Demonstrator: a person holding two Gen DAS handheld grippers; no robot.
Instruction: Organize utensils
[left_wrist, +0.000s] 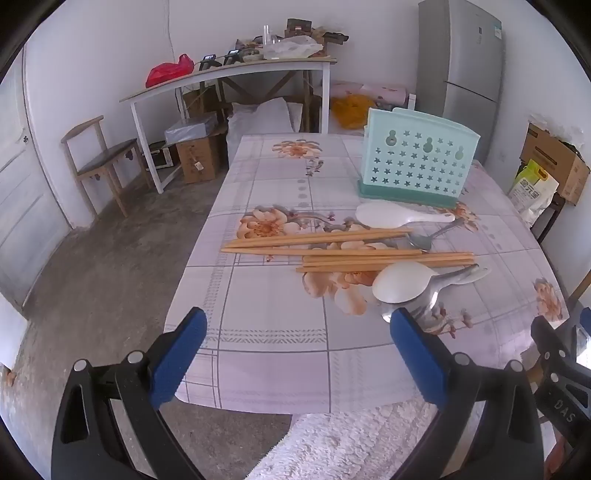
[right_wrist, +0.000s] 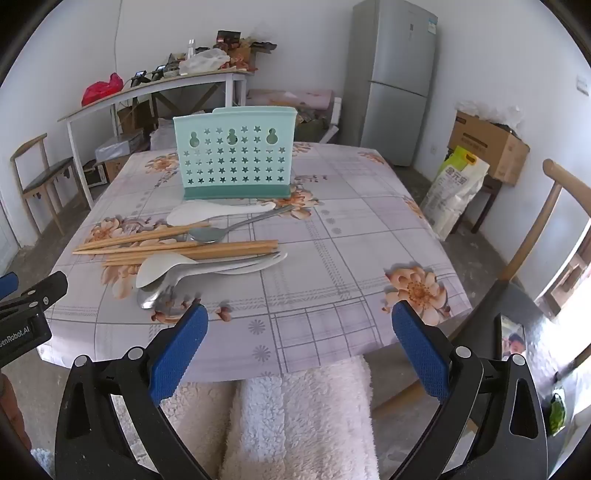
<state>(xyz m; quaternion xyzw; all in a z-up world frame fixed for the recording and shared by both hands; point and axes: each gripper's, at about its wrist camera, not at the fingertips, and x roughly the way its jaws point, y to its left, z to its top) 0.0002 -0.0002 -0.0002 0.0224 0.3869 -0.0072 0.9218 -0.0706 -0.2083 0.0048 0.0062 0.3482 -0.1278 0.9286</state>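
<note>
Floral counter (right_wrist: 332, 236), chopsticks (right_wrist: 177, 247) at 10 o'clock. They're light, stiff, slippery, so pinch mid-length. Both your left hand-held gripper (left_wrist: 297, 354) and right hand-held gripper (right_wrist: 299, 347) are spread, empty.

Grey fridge (right_wrist: 393, 79) at back; cardboard box (right_wrist: 487, 146); wooden chair (left_wrist: 99, 162) by wall.

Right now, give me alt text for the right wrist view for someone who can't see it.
Wooden chopsticks, metal spoons and white rice paddles lie piled on a floral tablecloth in front of an upright mint utensil holder. The open right gripper hovers at the near table edge, holding nothing.
</note>
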